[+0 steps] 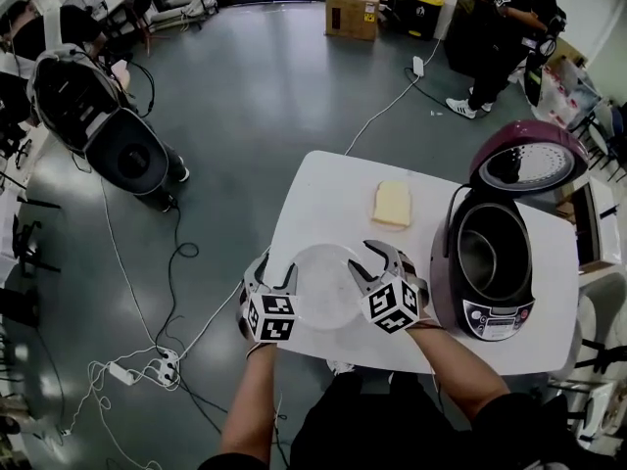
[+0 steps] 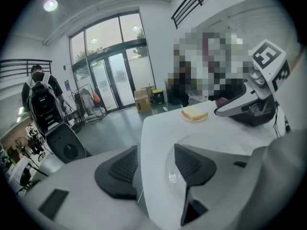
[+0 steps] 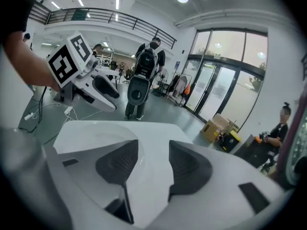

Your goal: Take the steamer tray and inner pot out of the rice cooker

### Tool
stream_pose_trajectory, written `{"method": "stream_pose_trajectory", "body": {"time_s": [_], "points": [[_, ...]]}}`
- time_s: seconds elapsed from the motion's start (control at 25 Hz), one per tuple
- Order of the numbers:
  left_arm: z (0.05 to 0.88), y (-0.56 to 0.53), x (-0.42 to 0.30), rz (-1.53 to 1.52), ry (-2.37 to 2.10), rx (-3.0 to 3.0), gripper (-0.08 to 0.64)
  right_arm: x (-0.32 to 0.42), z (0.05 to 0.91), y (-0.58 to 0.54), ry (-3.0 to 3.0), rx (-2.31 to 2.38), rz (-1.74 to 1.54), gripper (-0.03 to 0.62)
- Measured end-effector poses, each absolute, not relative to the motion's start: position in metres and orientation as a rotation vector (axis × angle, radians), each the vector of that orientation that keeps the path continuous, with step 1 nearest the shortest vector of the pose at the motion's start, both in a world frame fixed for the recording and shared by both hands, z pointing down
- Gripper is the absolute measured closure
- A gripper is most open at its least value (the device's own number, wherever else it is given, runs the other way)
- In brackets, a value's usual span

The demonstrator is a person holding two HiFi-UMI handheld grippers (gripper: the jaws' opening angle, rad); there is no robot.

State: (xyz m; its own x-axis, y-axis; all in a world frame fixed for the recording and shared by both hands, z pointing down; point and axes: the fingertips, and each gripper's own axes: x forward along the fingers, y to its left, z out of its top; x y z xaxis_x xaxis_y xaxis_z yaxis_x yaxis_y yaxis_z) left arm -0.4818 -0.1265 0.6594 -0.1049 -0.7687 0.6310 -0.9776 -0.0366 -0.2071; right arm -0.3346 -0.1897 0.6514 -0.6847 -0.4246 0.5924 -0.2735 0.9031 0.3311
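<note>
The clear plastic steamer tray lies flat on the white table, out of the cooker. My left gripper stands at the tray's left rim and my right gripper at its right rim. Both are open, and no pad presses on the rim. In the left gripper view the tray lies beside the right-hand jaw of my left gripper. In the right gripper view the tray lies under the left-hand jaw of my right gripper. The purple rice cooker stands open at the right with the metal inner pot inside.
A yellow sponge lies on the table behind the tray. The cooker's raised lid leans back at the far right. Cables and a power strip lie on the grey floor to the left. People stand further off.
</note>
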Motion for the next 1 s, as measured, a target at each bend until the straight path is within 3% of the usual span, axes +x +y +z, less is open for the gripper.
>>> {"method": "stream_pose_trajectory", "body": {"time_s": [0.12,0.44,0.6,1.0], "points": [[0.612,-0.123,-0.463,0.796,-1.972,1.891,0.293,-0.318,0.591,-0.179,-2.449,0.535,-0.322,0.388],[0.525,-0.137,-0.389,0.457,-1.962,1.995,0.163,-0.257,0.479,-0.184,-2.671,0.646,-0.333,0.228],[0.501,-0.132,-0.36,0.351,-1.983,2.044,0.083,-0.229,0.457,-0.174,-2.718,0.719,-0.322,0.184],[0.461,-0.17,-0.249,0.267,-1.844,2.234,0.078,-0.123,0.422,-0.203,-2.73,0.912,-0.245,0.173]]}}
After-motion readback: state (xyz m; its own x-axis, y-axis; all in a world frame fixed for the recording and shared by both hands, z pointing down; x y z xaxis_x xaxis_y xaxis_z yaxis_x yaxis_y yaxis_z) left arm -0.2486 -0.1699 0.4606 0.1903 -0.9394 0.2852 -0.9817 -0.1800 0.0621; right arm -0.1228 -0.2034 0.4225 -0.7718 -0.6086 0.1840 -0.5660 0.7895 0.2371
